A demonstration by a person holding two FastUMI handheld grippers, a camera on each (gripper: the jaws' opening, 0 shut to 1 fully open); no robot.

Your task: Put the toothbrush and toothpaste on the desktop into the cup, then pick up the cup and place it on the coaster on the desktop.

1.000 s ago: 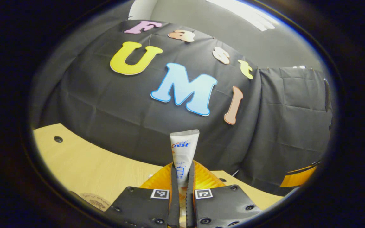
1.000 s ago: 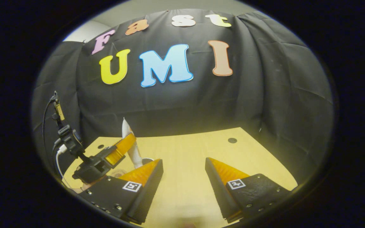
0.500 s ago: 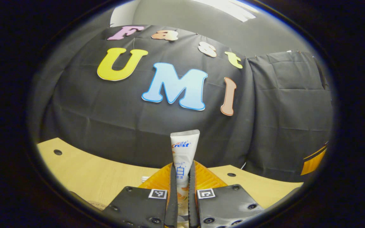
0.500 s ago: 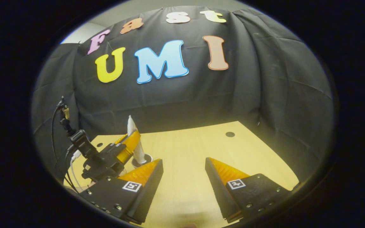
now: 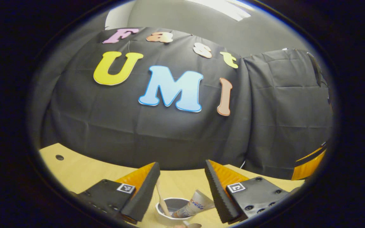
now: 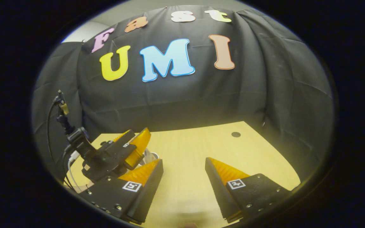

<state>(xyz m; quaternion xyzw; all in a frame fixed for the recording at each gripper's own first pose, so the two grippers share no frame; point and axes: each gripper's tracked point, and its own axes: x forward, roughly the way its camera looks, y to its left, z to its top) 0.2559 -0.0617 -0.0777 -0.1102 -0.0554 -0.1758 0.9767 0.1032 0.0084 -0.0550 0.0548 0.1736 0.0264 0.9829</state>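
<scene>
Hovering wide open, the left gripper (image 5: 182, 177) has the cup (image 5: 173, 212) below it holding toothpaste (image 5: 194, 204) and toothbrush (image 5: 162, 199); the right gripper (image 6: 184, 172) gapes wide over bare counter (image 6: 198, 142).

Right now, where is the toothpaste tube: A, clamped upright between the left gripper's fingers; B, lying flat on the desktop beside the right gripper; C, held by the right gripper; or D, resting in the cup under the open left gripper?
D: in the left gripper view the toothpaste tube leans inside the cup, beside the toothbrush, below the left gripper, whose fingers are spread apart.
</scene>
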